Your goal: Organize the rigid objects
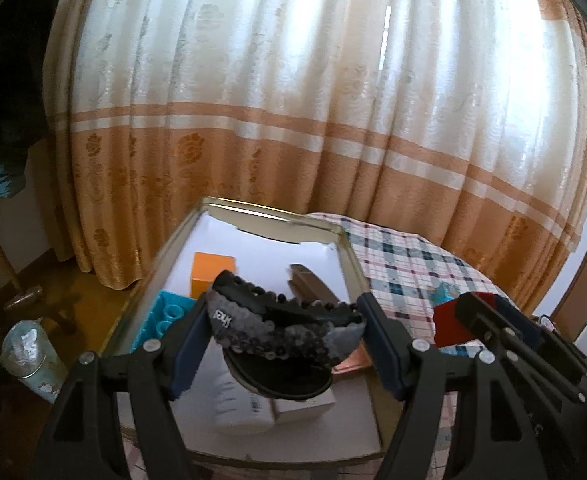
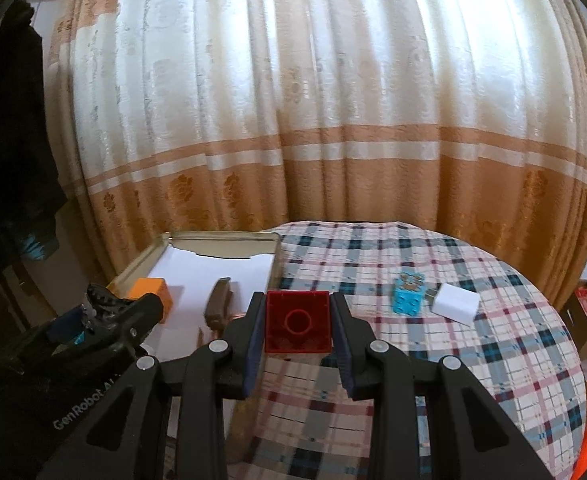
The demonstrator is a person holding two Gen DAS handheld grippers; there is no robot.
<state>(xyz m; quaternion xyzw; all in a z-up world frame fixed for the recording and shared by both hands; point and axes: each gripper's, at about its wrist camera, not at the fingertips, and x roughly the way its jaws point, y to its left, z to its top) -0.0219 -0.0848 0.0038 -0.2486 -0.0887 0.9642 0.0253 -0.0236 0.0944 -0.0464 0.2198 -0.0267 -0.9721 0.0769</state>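
Observation:
My left gripper (image 1: 285, 312) is shut on a black and grey sequinned hair band (image 1: 289, 332), held by its two ends above the open tin tray (image 1: 253, 208). In the right wrist view that gripper (image 2: 105, 304) shows at the left edge, over the tray's near corner. My right gripper (image 2: 297, 312) is shut on a red toy brick (image 2: 297, 322) whose hollow underside faces the camera. It hangs above the plaid tablecloth (image 2: 453, 360), just right of the tray (image 2: 221, 235). The left wrist view catches the red brick (image 1: 449, 324) at its right.
The tray holds an orange block (image 1: 213, 276), a blue brick (image 1: 165, 316), a brown piece (image 1: 309, 284) and a white box (image 1: 245, 404). On the cloth lie a blue brick (image 2: 407, 298) and a white block (image 2: 455, 303). A curtain hangs behind; a jar (image 1: 29, 356) stands on the floor.

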